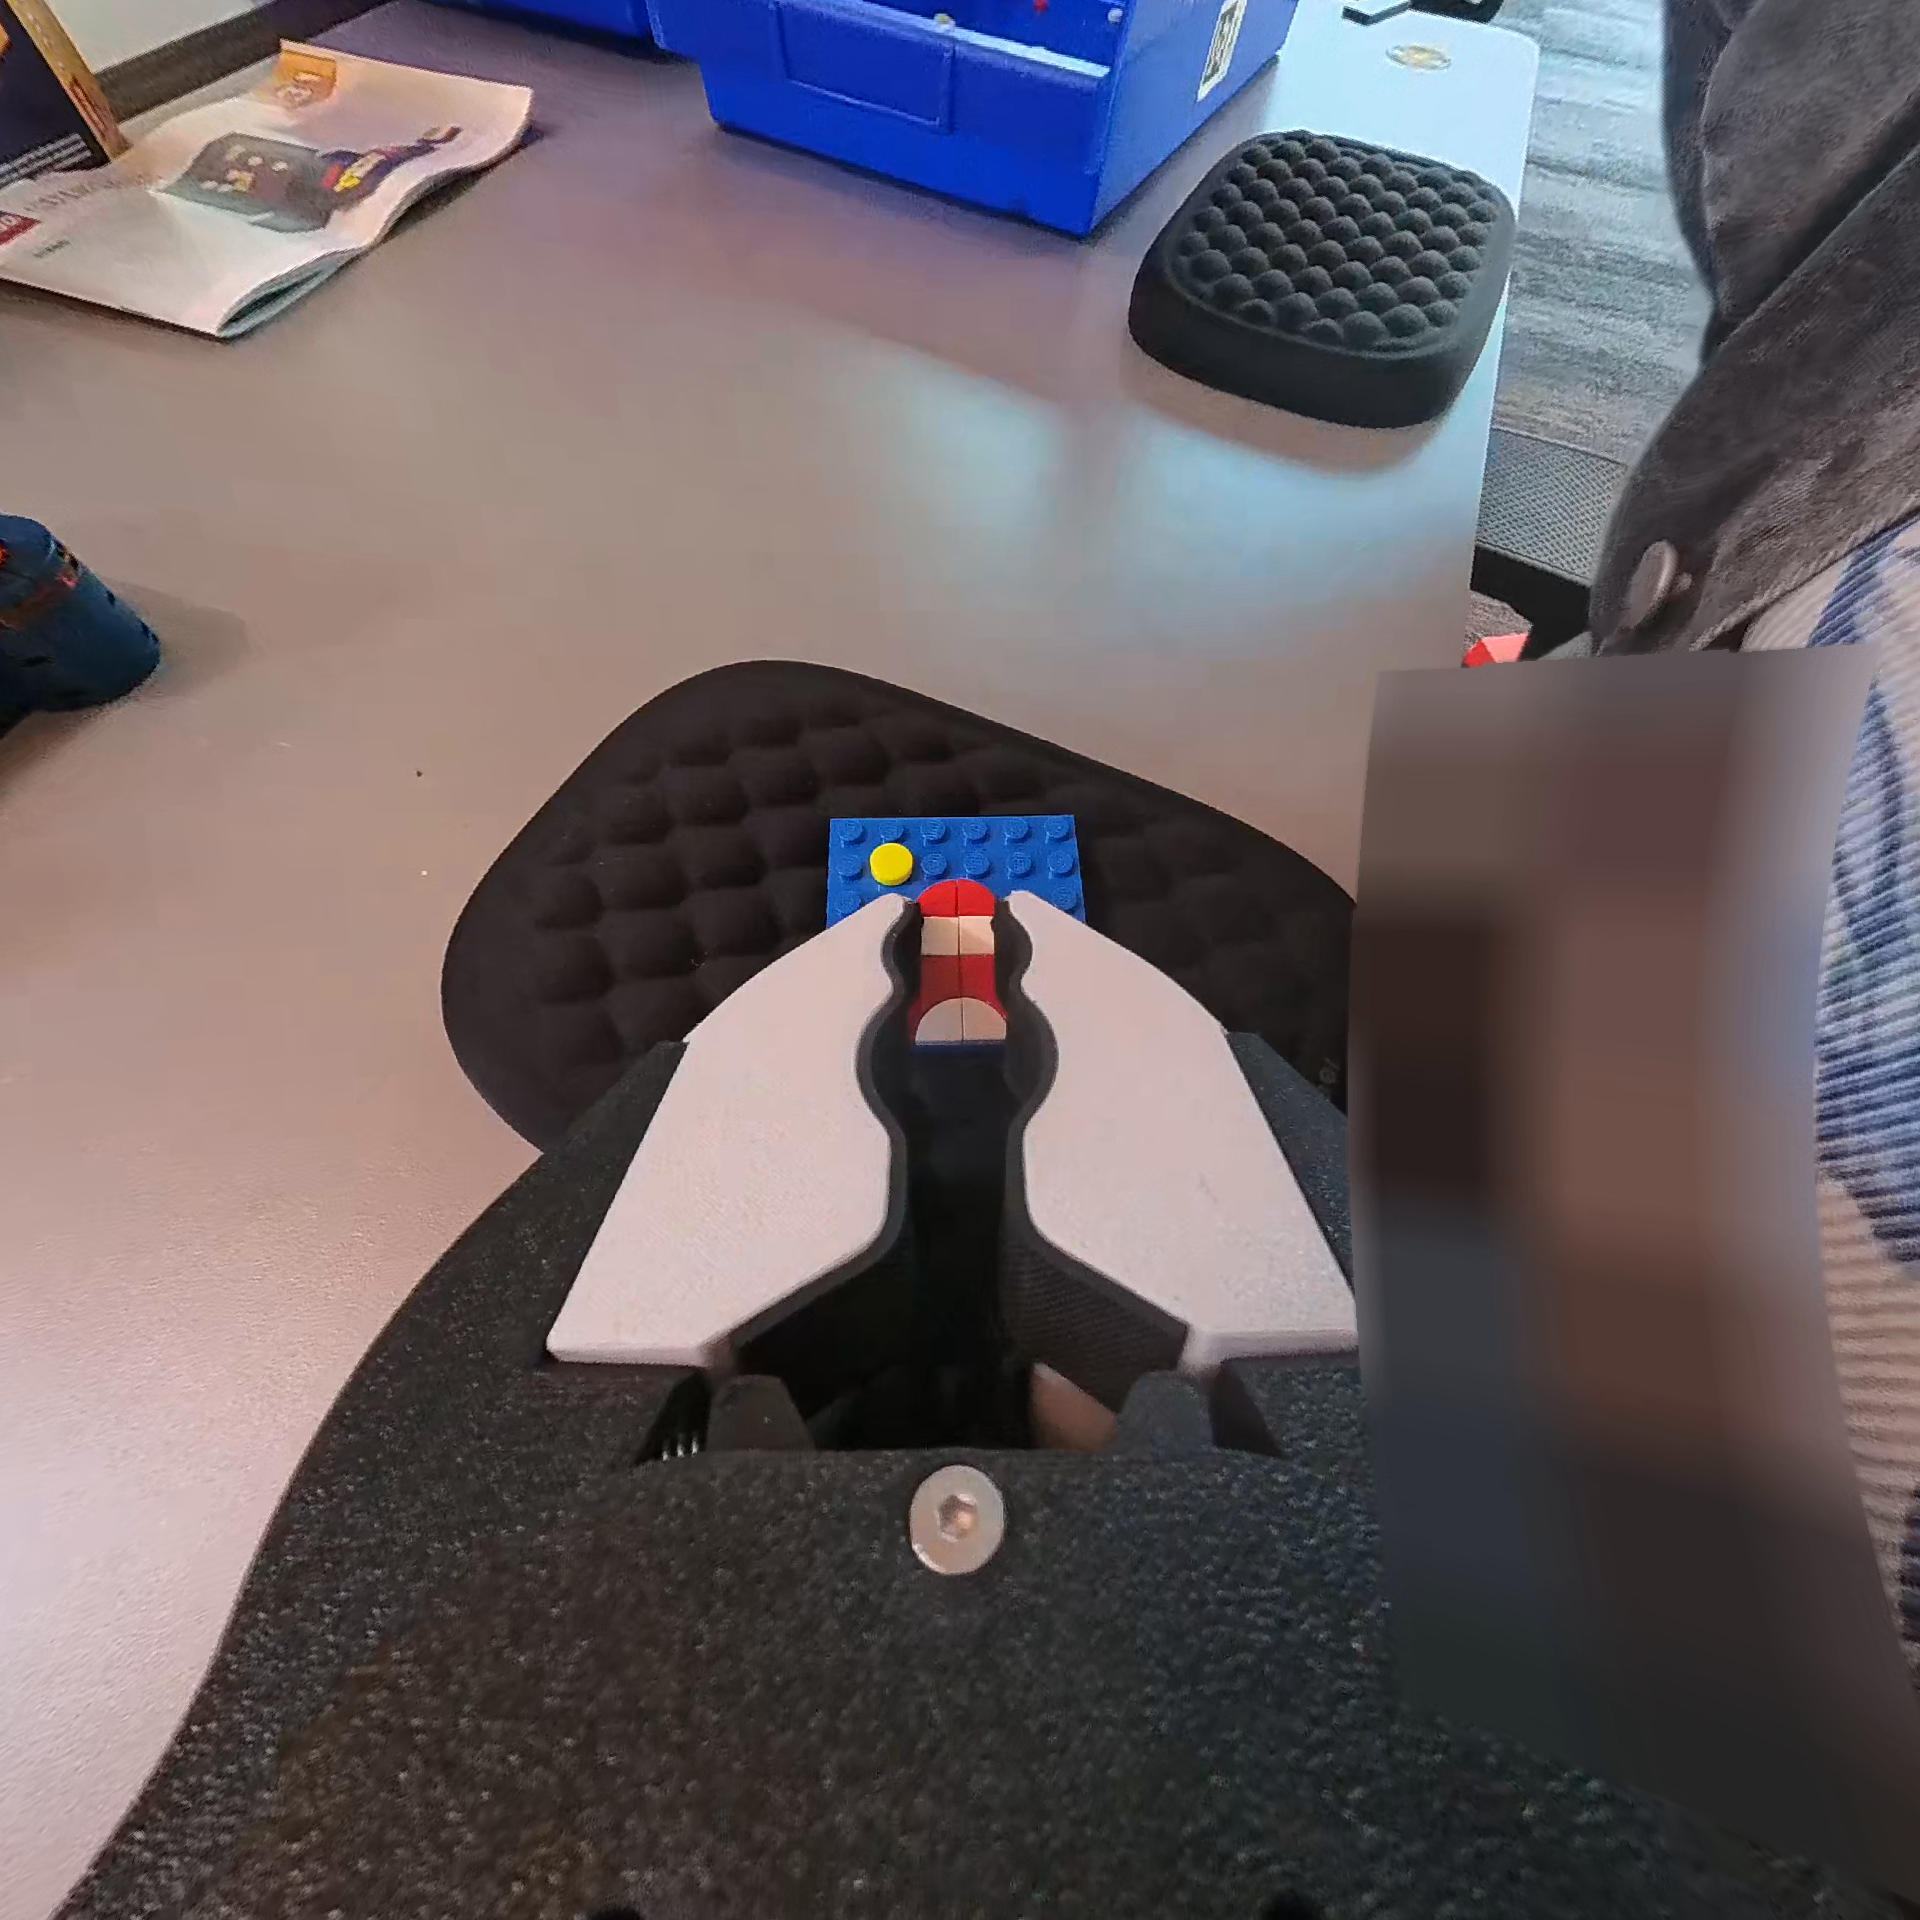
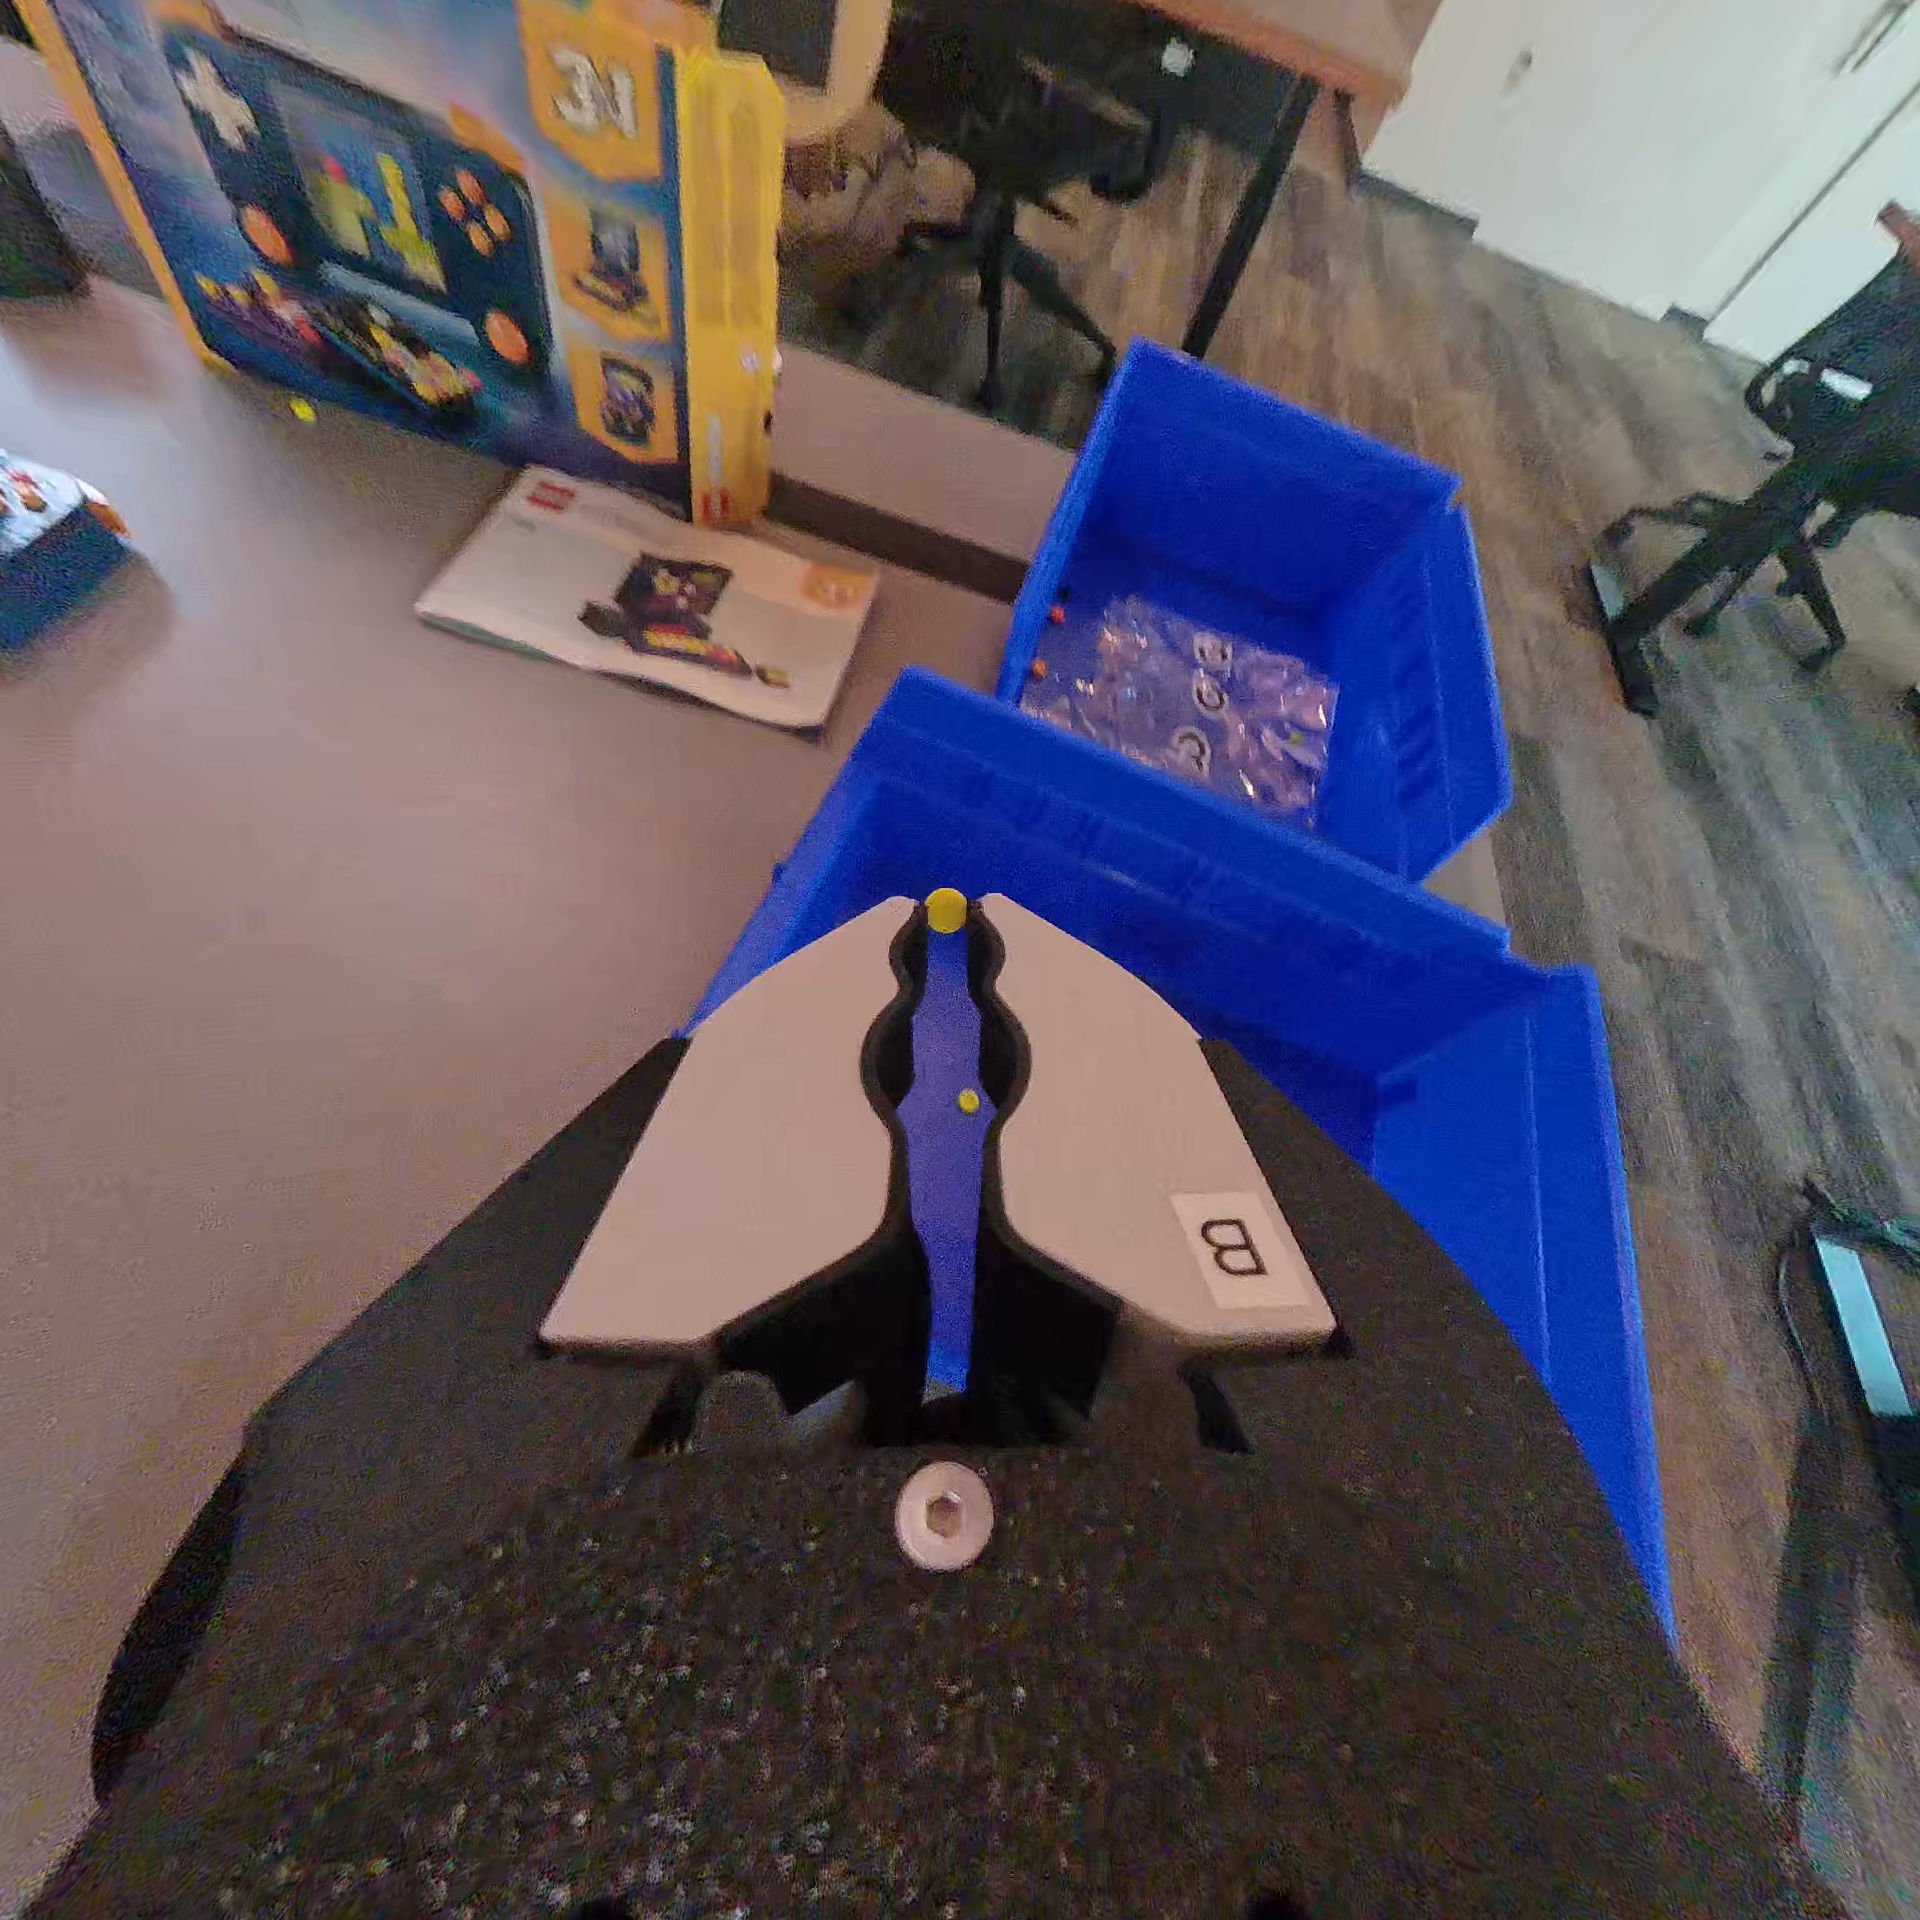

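A small red and white brick stack (image 1: pixel 958 971) was gripped between the fingers of the left gripper (image 1: pixel 956 909), seated on a blue studded plate (image 1: pixel 1023 852) that was resting on a black dimpled pad (image 1: pixel 727 831). A yellow round tile (image 1: pixel 890 863) was stuck on the plate at about 10 o'clock from the stack. A second dimpled pad (image 1: pixel 1325 275) was seen off at 1 o'clock on the grey table (image 1: pixel 623 499), with a booklet (image 1: pixel 260 197) way out at 11 o'clock. Over in the right wrist view, a tiny yellow round piece (image 2: pixel 945 910) was pinched at the tips of the right gripper (image 2: pixel 948 914), held above a blue bin (image 2: pixel 1195 883). Another blue bin (image 2: pixel 1351 540) with clear bags in it was parked at 1 o'clock, and a colourful box (image 2: pixel 436 229) at 11.
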